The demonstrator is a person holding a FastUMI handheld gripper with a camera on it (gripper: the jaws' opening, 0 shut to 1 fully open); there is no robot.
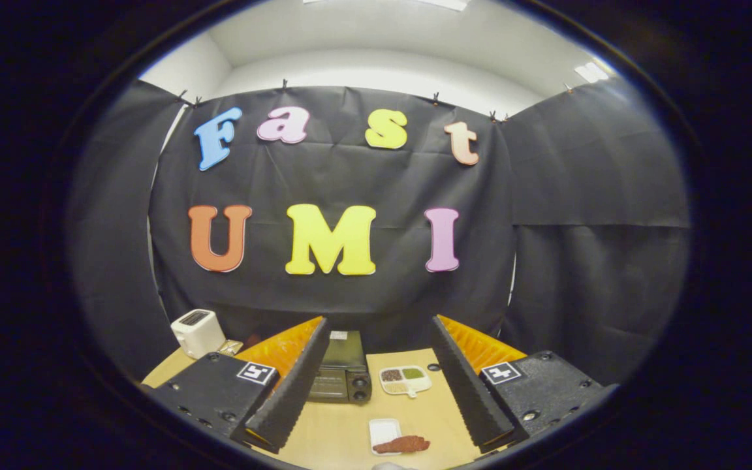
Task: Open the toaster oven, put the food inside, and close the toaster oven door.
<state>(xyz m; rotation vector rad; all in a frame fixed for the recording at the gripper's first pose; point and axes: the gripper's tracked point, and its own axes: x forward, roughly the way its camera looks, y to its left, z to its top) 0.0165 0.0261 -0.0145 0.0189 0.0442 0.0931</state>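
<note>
Two fingers of the gripper point(376, 385) stand wide apart, released, grasping nothing, held above the table point(343, 431).

Oven point(342, 372): dark, door closed, set at the far part of the table, partly behind the left finger. Two knobs show on its right front. Judged rigid and heavy enough to stay put when the door is pulled. No handle can be made out; take hold along the door's edge once it is found.

Toaster point(197, 331): white, well left of the oven, beyond the left finger. Not part of the task.

Tray point(405, 380): white, divided, just right of the oven. One compartment holds dark brown grains, one green, one pale; what they are cannot be told.

Plate point(384, 432): small, white, nearest the gripper, between the fingers.

Food point(403, 445): reddish-brown strip lying across the plate's near edge and out past it to the right. Judged light, soft and possibly greasy; grip across its narrow middle, lightly, to avoid tearing. The door is not yet opened.
</note>
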